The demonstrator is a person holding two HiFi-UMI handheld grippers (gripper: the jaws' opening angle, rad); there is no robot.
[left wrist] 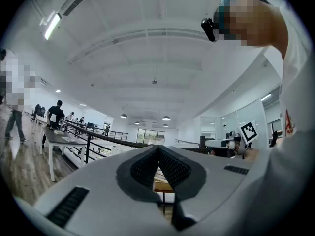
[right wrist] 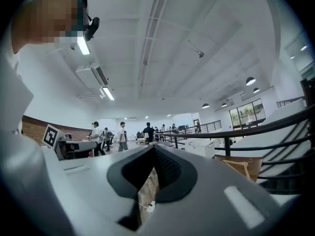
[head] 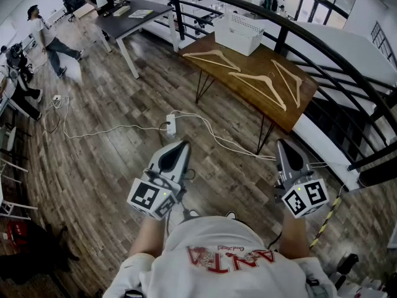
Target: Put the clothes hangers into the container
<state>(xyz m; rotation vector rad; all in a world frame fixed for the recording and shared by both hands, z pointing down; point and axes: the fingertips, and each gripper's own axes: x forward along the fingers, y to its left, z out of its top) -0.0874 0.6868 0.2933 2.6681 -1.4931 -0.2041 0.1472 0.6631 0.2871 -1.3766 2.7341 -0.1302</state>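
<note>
Three wooden clothes hangers lie on the brown wooden table (head: 217,70): one on the left (head: 212,57), one in the middle (head: 257,85), one on the right (head: 290,82). A white slatted container (head: 239,33) stands at the table's far end. My left gripper (head: 180,146) and right gripper (head: 284,143) hover close to my body over the floor, well short of the table. Both are shut and hold nothing. The left gripper (left wrist: 158,148) shows its jaws meeting at the tip. Past the right gripper (right wrist: 153,147) I see the container (right wrist: 202,146) and a hanger (right wrist: 241,167).
A black curved railing (head: 322,39) runs behind and to the right of the table. A white power strip (head: 170,125) with trailing cables lies on the wood floor between me and the table. A dark desk (head: 133,17) and people (head: 49,39) are far left.
</note>
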